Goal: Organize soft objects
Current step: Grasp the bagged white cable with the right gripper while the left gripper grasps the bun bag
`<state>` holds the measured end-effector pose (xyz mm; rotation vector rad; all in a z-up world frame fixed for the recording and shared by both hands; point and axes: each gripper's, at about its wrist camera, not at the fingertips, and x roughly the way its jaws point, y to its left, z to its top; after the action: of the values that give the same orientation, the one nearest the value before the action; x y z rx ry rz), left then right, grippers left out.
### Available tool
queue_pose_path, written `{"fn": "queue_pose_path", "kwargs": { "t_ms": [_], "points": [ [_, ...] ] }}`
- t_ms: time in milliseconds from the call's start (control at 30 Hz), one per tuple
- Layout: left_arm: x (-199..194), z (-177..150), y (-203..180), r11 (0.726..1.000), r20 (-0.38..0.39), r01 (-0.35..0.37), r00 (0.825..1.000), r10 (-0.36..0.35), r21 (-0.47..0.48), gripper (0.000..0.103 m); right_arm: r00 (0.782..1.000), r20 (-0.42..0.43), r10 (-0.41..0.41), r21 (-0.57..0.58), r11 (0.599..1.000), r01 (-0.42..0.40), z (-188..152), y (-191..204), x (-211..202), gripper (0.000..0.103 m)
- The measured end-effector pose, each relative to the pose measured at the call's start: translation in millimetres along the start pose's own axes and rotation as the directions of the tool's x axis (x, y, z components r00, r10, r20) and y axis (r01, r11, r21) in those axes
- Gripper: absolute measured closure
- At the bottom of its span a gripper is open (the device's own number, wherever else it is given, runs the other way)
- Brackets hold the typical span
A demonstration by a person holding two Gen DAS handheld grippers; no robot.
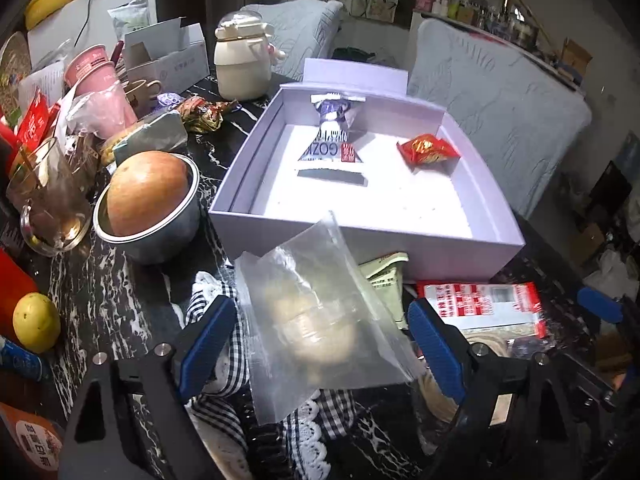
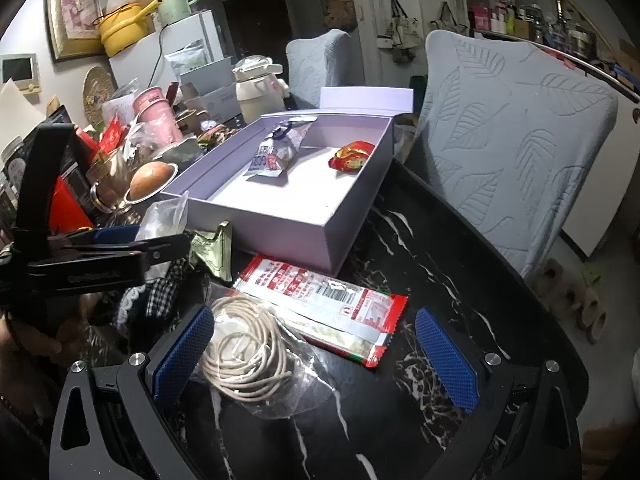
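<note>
A lavender open box point(image 1: 400, 240) point(image 2: 280, 232) holds a purple-white pouch point(image 1: 334, 136) point(image 2: 276, 152) and a red snack packet point(image 1: 428, 148) point(image 2: 352, 154). My left gripper point(image 1: 320, 340) is open around a clear plastic bag point(image 1: 320, 320) that lies on a checked cloth point(image 1: 224, 360), just in front of the box. My right gripper point(image 2: 316, 352) is open over the black marble table; a bagged coil of cord point(image 2: 244, 348) lies by its left finger, and a red-white flat packet point(image 2: 328, 296) lies ahead. The left gripper also shows in the right wrist view point(image 2: 120, 252).
Left of the box stand a steel bowl with an apple point(image 1: 148, 200), a glass mug point(image 1: 48, 200), pink cups point(image 1: 96, 76), a cream bottle point(image 1: 240, 64) and a lemon point(image 1: 36, 322). A green packet point(image 2: 214, 252) lies by the box. Covered chairs point(image 2: 512, 140) stand behind the table.
</note>
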<state>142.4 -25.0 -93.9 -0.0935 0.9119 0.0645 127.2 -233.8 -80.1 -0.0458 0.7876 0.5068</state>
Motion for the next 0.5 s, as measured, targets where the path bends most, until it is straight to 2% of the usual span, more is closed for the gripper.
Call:
{"fn": "queue_pose_path", "kwargs": {
  "t_ms": [33,133,200,233,300,333,400,500],
  "points": [
    [4.4,-0.2,-2.2,1.000,-0.010,-0.017,1.000,0.017,0.015,0.015,1.000,-0.002,0.001,-0.002,1.000,-0.001,-0.1,0.1,1.4,0.000],
    [4.2,-1.3,-6.8,0.998,0.005,-0.051,0.999,0.051,0.047,0.027,1.000,-0.005,0.001,-0.003,1.000,-0.001,-1.0,0.3,2.6,0.000],
    [4.1,-2.5,-9.2,0.995,0.013,-0.074,0.997,0.073,0.063,0.041,1.000,-0.006,0.001,-0.003,1.000,-0.001,-1.5,0.6,2.7,0.000],
    [3.9,-3.2,-9.6,0.994,0.016,-0.081,0.997,0.080,0.068,0.045,1.000,-0.005,0.001,-0.003,1.000,-0.001,-1.4,0.6,2.7,0.000],
    [2.5,-4.5,-9.1,0.994,0.017,-0.080,0.997,0.079,0.072,0.056,1.000,-0.005,0.000,-0.001,1.000,0.000,-1.9,0.7,2.4,0.000],
    [3.0,-5.3,-7.6,0.997,0.000,-0.055,0.998,0.055,0.062,0.060,1.000,-0.004,-0.001,0.001,1.000,0.001,-2.5,0.6,1.9,0.000],
    [1.4,-7.0,-6.5,0.999,-0.014,-0.017,1.000,0.017,0.045,0.061,1.000,-0.002,0.001,0.004,1.000,-0.001,-3.7,0.1,0.2,0.000],
    [-8.9,-12.1,-12.7,0.998,0.006,-0.005,1.000,0.005,0.065,0.061,1.000,0.000,0.007,0.010,1.000,-0.007,-5.6,-0.3,-2.6,0.000]
  ]
}}
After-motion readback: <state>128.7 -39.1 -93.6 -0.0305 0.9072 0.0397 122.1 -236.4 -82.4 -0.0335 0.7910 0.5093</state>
